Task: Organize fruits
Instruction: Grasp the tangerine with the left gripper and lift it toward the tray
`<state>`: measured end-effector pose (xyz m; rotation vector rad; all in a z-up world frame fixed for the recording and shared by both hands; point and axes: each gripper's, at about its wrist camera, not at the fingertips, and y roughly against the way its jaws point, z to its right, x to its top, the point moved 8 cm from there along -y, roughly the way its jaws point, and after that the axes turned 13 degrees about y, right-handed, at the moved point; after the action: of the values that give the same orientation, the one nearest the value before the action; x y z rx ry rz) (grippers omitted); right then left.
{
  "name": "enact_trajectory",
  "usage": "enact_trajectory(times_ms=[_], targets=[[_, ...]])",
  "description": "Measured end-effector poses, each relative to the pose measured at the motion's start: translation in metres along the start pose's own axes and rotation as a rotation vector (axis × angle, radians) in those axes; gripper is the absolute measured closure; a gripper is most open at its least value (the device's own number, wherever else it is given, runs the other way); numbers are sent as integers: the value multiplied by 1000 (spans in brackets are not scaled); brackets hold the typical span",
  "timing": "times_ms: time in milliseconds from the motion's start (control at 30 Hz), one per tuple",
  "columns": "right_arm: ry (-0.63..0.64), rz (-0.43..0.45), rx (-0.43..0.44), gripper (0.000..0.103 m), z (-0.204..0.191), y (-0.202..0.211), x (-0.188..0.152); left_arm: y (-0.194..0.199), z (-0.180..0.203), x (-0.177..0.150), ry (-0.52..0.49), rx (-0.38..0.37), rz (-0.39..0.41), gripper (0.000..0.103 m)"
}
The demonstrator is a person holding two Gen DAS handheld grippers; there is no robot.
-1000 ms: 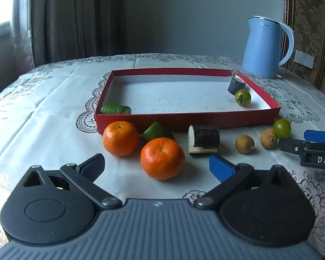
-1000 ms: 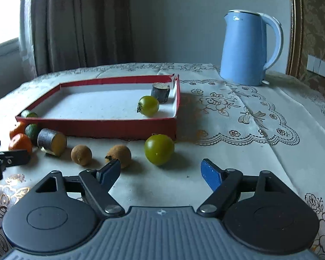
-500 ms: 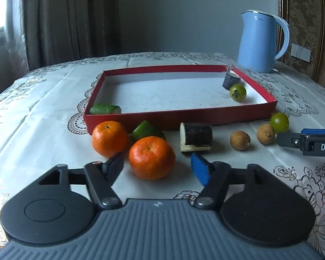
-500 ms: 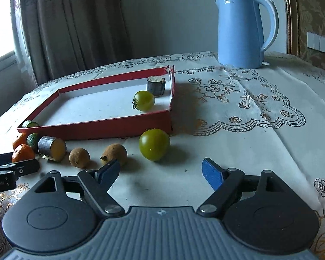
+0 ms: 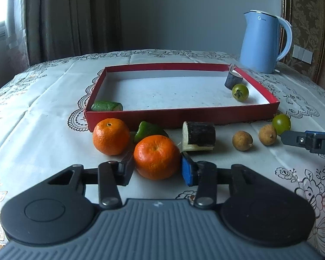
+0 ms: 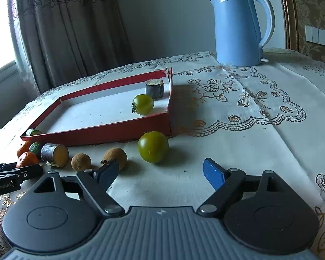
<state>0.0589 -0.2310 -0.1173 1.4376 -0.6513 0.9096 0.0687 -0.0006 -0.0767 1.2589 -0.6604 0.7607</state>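
Observation:
My left gripper [image 5: 157,169] has its jaws closing around the near orange [image 5: 156,157], and both pads touch its sides. A second orange [image 5: 111,136], a green fruit piece [image 5: 148,129] and a dark-skinned cut piece [image 5: 199,138] lie just beyond, in front of the red tray [image 5: 184,117]. My right gripper [image 6: 160,171] stands open with nothing between its fingers. A green tomato [image 6: 153,147] sits just ahead of it, and two brown longans [image 6: 117,158] lie to the left. Inside the tray are a green tomato [image 6: 143,104], a dark stub [image 6: 155,88] and a green piece [image 5: 107,106].
A blue kettle [image 6: 238,28] stands at the back right of the table, on the embroidered cloth. Curtains hang behind the table on the left. The tray's white floor [image 5: 173,91] is bare in the middle.
The left jaws have narrowed from wide apart until they touch the near orange. The right gripper has rolled a little and now views the tray at a tilt, with its jaws still apart.

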Motion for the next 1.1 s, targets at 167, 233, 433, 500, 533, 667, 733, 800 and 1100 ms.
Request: enact_trajectory(times_ms=[167, 233, 433, 500, 533, 667, 733, 800, 1100], targets=[[7, -1, -3, 17, -1, 0, 0, 5, -4, 3, 23, 6, -5, 62], [14, 2, 6, 17, -2, 0, 1, 9, -4, 6, 28, 1, -5, 62], [186, -14, -30, 17, -28, 7, -2, 20, -7, 20, 22, 30, 19, 62], [244, 17, -48, 17, -37, 15, -2, 20, -10, 25, 32, 42, 26, 62], [260, 28, -65, 17, -39, 17, -1, 19, -11, 28, 33, 47, 27, 62], [287, -25, -82, 17, -41, 8, -3, 17, -14, 37, 43, 62, 38, 62], [280, -36, -78, 17, -40, 5, -3, 16, -14, 41, 41, 70, 41, 62], [266, -38, -85, 17, -37, 6, -4, 15, -13, 45, 38, 71, 45, 62], [209, -83, -85, 4, -27, 0, -8, 12, -9, 60, 29, 69, 69, 62]])
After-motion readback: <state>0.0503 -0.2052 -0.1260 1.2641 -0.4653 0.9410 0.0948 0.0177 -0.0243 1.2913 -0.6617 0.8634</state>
